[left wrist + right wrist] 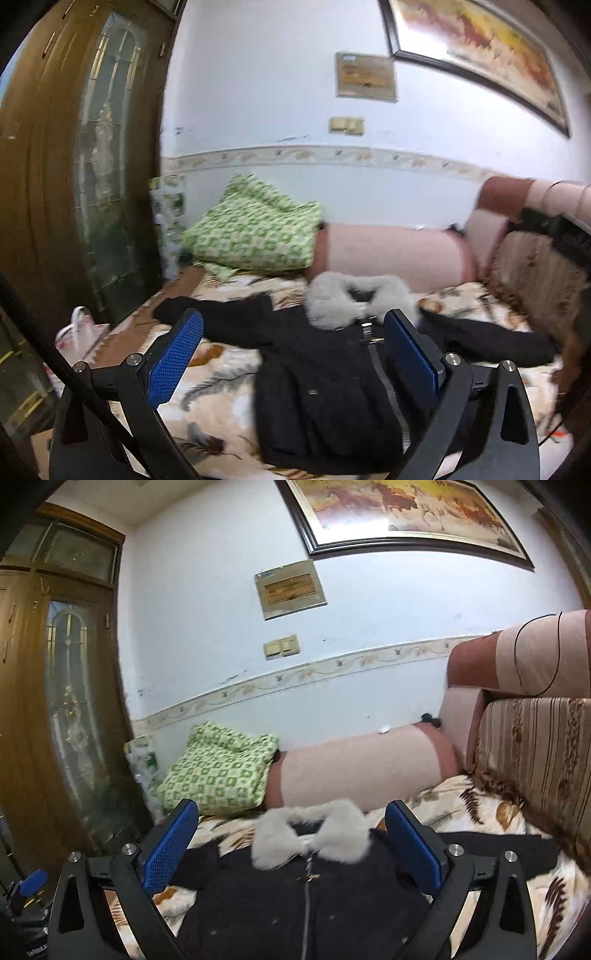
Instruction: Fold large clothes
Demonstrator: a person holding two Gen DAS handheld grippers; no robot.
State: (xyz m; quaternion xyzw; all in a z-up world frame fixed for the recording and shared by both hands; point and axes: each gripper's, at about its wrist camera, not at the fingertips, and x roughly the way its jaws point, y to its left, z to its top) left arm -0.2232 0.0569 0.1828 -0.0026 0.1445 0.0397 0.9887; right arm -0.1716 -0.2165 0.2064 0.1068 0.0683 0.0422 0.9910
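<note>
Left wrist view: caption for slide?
Open left tool above black fur-collared coat spread flat on leaf-print bed cover.

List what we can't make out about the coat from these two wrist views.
- Coat hem: left wrist view, cut off by the bottom edge and the gripper frame.
- Right sleeve end: right wrist view, behind the right jaw.
- Fur collar: blurred in both views.
- Zipper: open or closed, unclear.
</note>
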